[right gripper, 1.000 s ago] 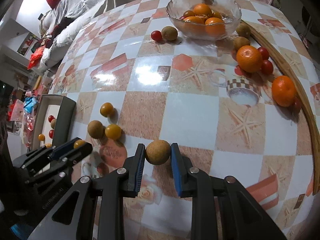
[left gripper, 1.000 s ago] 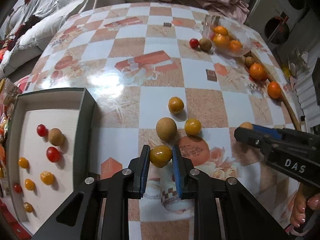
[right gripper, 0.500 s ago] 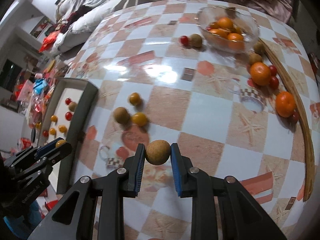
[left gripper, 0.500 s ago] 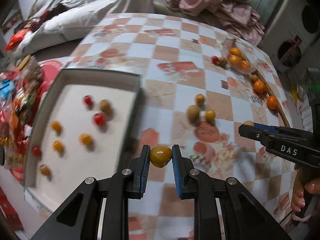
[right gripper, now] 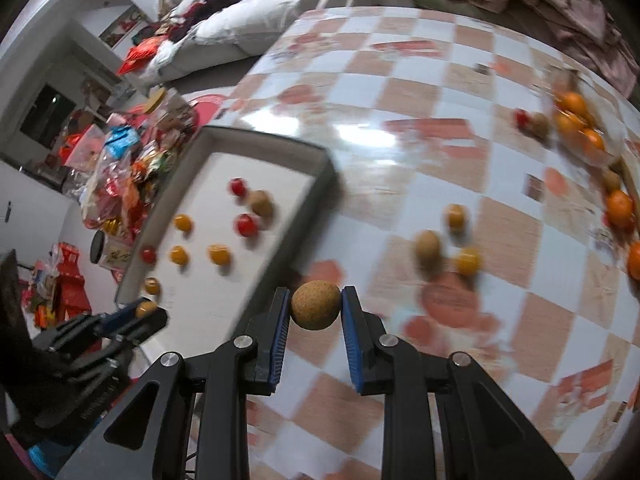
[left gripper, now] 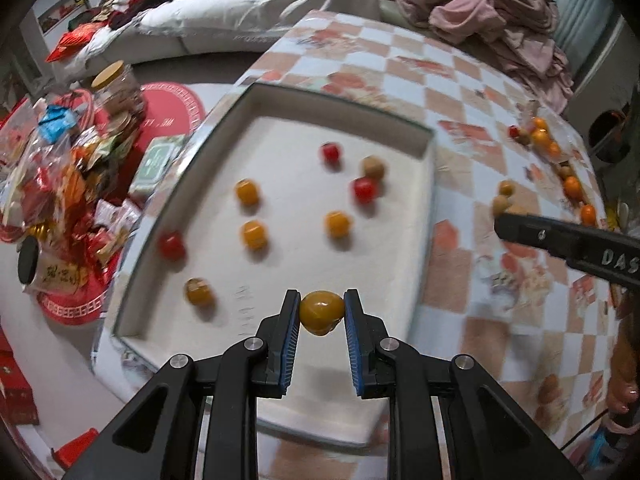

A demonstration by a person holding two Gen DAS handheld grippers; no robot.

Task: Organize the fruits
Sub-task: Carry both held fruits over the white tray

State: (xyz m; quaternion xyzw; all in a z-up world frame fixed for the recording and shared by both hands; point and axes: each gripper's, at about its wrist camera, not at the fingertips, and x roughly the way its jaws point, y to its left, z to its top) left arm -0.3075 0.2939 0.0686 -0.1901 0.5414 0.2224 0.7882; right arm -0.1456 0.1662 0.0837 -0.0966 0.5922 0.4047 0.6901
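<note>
My left gripper (left gripper: 322, 312) is shut on a yellow-orange fruit (left gripper: 321, 312) and holds it above the near part of the white tray (left gripper: 416, 248). The tray holds several small red, yellow and brown fruits. My right gripper (right gripper: 315, 310) is shut on a brown speckled fruit (right gripper: 315, 310) above the checkered table, just right of the tray (right gripper: 324, 168). The right gripper shows in the left wrist view (left gripper: 500, 226), and the left gripper in the right wrist view (right gripper: 146, 310).
Three loose fruits (right gripper: 428, 244) lie on the table right of the tray. A bowl of oranges (right gripper: 576, 120) and more oranges (right gripper: 618, 204) sit at the far right edge. Snack packets and a jar (left gripper: 116, 88) lie on the floor to the left.
Both grippers have swung left with their fruits. The left one went from the table beside the tray to over the tray. The right one came closer to the tray's right wall.
</note>
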